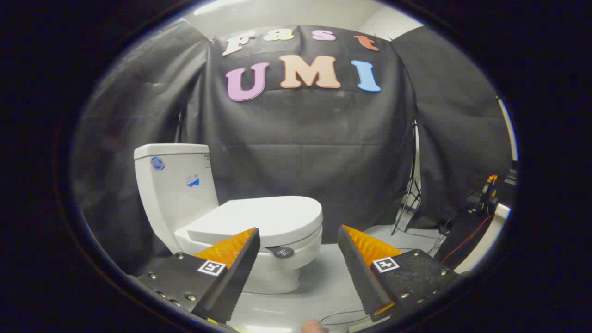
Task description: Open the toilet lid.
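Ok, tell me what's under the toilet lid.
The lid lies shut over the bowl, covering whatever sits inside. A small dark round tag sits under its front edge. The jaws stand open, short of it.

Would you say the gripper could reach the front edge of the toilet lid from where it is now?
Probably yes. The gripper has its jaws wide open, holding nothing, and the closed toilet lid lies just beyond them with only bare floor between.

Even, bright overhead light; sharp centre, fisheye bending toward edges.
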Demonstrator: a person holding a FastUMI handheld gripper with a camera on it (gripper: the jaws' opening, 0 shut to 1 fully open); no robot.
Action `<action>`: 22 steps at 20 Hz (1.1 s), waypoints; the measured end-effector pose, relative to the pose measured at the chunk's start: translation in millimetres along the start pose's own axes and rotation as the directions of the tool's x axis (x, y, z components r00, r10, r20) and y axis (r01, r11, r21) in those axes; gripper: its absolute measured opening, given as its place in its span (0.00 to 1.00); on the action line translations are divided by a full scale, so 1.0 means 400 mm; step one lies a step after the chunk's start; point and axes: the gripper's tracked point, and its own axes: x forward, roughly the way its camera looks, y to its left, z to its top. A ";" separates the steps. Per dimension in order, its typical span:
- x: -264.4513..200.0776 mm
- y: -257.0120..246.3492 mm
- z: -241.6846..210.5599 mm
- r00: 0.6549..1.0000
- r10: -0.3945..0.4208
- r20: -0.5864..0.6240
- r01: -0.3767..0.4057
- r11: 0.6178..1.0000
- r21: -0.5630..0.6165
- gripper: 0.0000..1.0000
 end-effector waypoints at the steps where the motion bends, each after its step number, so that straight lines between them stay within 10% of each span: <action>1: 0.007 0.007 -0.004 1.000 0.003 -0.001 -0.003 1.000 -0.008 1.00; 22: 0.087 -0.067 -0.015 0.996 -0.057 -0.065 0.063 0.993 0.101 1.00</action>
